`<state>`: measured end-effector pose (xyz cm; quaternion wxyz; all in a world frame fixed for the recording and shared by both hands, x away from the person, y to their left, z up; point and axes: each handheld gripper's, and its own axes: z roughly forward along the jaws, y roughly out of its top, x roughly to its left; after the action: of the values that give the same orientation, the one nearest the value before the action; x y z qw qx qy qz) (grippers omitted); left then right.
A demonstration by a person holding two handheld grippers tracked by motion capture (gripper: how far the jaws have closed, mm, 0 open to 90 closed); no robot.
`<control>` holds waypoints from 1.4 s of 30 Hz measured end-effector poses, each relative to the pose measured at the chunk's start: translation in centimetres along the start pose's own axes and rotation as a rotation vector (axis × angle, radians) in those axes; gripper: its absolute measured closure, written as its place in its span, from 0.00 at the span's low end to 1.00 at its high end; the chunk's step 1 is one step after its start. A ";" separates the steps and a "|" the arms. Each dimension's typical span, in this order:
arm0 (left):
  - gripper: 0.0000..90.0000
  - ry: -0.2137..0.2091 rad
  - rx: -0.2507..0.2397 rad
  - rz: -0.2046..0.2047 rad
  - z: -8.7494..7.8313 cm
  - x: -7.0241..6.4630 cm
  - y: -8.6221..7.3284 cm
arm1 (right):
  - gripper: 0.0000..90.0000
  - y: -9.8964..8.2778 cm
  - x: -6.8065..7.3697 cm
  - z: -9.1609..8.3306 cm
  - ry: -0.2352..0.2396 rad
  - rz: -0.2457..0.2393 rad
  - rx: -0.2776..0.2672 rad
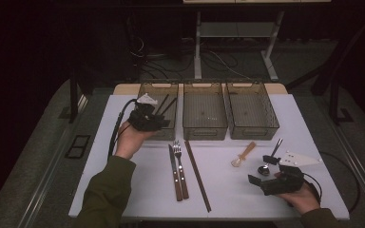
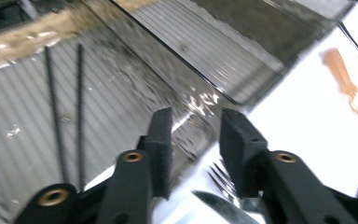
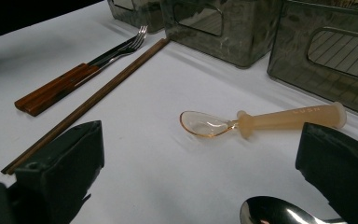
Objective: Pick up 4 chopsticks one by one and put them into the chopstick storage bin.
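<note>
Since lying right between the wide-spread, empty jaws of the right gripper (image 1: 261, 172), took the metal spoon (image 3: 279, 212) as the thing to pick up. Rested flat on the white table (image 1: 138, 190), near its right edge, with the amber plastic spoon (image 3: 261, 122) just beside and apart. Judged as stiff, rather light, not fragile, but smooth and probably slippery under hard pads. Seemed best to grip across the thin handle, not on the rounded bowl, which could slide out. Lay low on the surface, so would need the jaws close to the table.

Held the left gripper (image 2: 196, 135) over the near wall of the left bin (image 1: 158, 85), jaws moderately apart and holding nothing. Saw two black chopsticks (image 2: 79, 116) already in that bin. Stood next to it the middle bin (image 1: 204, 130) and the right bin (image 1: 254, 133). Lay before them a fork (image 3: 130, 44), a knife (image 3: 51, 91) and a brown chopstick (image 3: 98, 95). Looked plain, matte and even, the table; dark around it, with grey carpet and cables behind.
</note>
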<state>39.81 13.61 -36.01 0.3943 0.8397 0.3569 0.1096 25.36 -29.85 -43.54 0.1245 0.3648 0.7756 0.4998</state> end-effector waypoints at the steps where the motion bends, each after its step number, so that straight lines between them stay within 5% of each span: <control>1: 0.78 -0.007 0.006 0.007 0.0 -0.3 -0.3 | 0.01 0.0 0.0 0.0 -0.001 -0.001 0.000; 7: 0.99 -0.051 0.007 0.044 0.4 -2.4 -1.8 | 0.01 0.0 0.0 0.0 0.000 -0.004 0.003; 24: 0.99 -0.164 0.048 0.143 2.0 -8.5 -5.2 | 0.01 0.0 0.1 -0.1 -0.005 -0.002 0.005; 42: 0.99 -0.317 0.098 0.230 5.3 -13.5 -5.8 | 0.01 0.0 0.1 0.0 -0.004 -0.012 0.012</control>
<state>29.58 3.74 -42.51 0.3891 0.8998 0.1972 0.0030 25.30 -29.79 -43.56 0.1267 0.3619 0.7806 0.4936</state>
